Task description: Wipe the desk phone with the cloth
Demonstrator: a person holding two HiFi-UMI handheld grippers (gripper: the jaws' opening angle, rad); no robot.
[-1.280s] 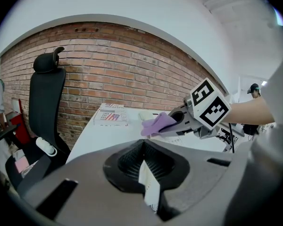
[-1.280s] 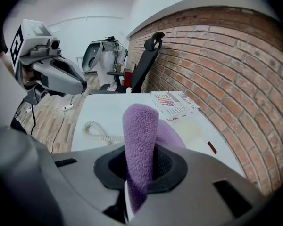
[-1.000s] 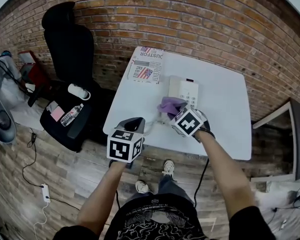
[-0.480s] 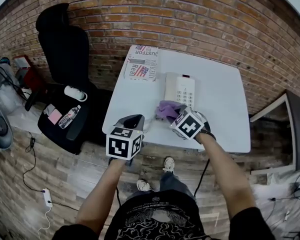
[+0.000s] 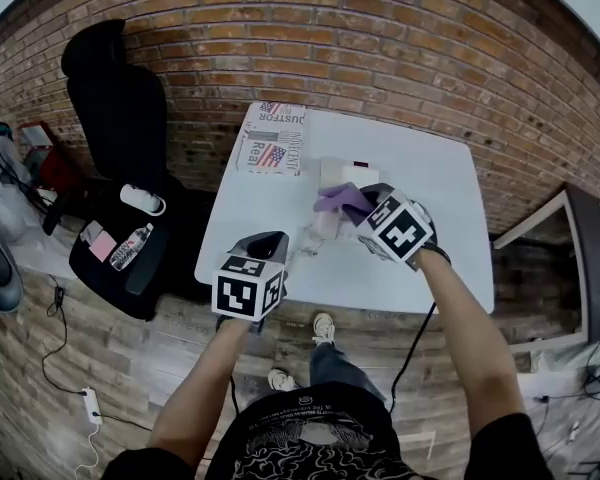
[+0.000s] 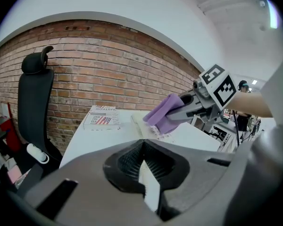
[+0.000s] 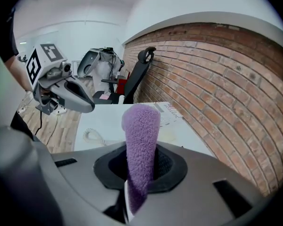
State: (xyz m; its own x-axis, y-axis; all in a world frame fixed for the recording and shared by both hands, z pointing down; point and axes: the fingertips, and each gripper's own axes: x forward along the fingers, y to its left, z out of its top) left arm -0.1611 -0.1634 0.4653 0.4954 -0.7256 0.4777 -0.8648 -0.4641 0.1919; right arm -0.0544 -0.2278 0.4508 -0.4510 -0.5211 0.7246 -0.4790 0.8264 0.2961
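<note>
1. On the tabletop (image 5: 440,228) the phone (image 5: 338,173) lies about mid-width, nearer the far edge, with its cord (image 7: 92,136) coiled toward the near edge
2. Right tool (image 5: 362,198) is clamped on the purple cloth (image 5: 338,198); the cloth stands up between the jaws, and its loose end meets the phone's keypad
3. Left tool (image 5: 273,240) has its jaws drawn together on nothing; it hangs over the near edge, left of the phone and apart from it
4. A flag-printed paper (image 5: 270,140) lies at the far left corner, near the phone
5. Right of the phone, open tabletop runs out to the right edge
6. A brick wall (image 5: 380,48) runs behind the far edge; a black chair (image 5: 120,118) stands off the left edge, its seat holding a bottle (image 5: 125,248)
7. Below the near edge lies wood floor (image 5: 130,358), with the person's feet (image 5: 323,325) close to the tabletop
</note>
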